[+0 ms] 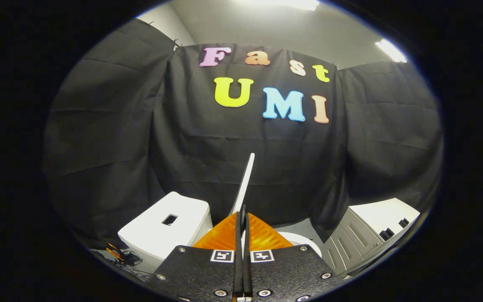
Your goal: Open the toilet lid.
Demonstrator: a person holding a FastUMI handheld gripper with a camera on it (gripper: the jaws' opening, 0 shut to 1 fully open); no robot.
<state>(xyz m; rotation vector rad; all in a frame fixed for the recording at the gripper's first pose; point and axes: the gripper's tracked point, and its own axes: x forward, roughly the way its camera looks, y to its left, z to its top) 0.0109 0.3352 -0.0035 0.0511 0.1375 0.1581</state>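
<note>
Nearest the camera, the claw (242,218) stood with its two fingers (238,235) drawn together on the lower edge of the white toilet lid (245,184), which ran up from between the fingertips as a thin, nearly upright blade seen edge-on, leaning slightly to the right. Both fingers appeared to press on the lid, so the claw was clenched on it. Just behind and to the right of the fingers, a curved sliver of the white toilet bowl rim (304,241) showed below the raised lid. To the left of the fingers sat the white toilet tank (164,233), its flat top bearing a small dark rectangular opening. At the foot of the tank, further left, lay a small tangle of dark and orange cables (118,253). To the right, well apart from the toilet, stood a grey cabinet (352,243) with panelled doors and a pale tabletop (382,214), on which a few small dark items rested near the far edge. Beyond everything hung the black cloth booth wall (208,159), and above it a grey ceiling with bright light panels (390,50).
</note>
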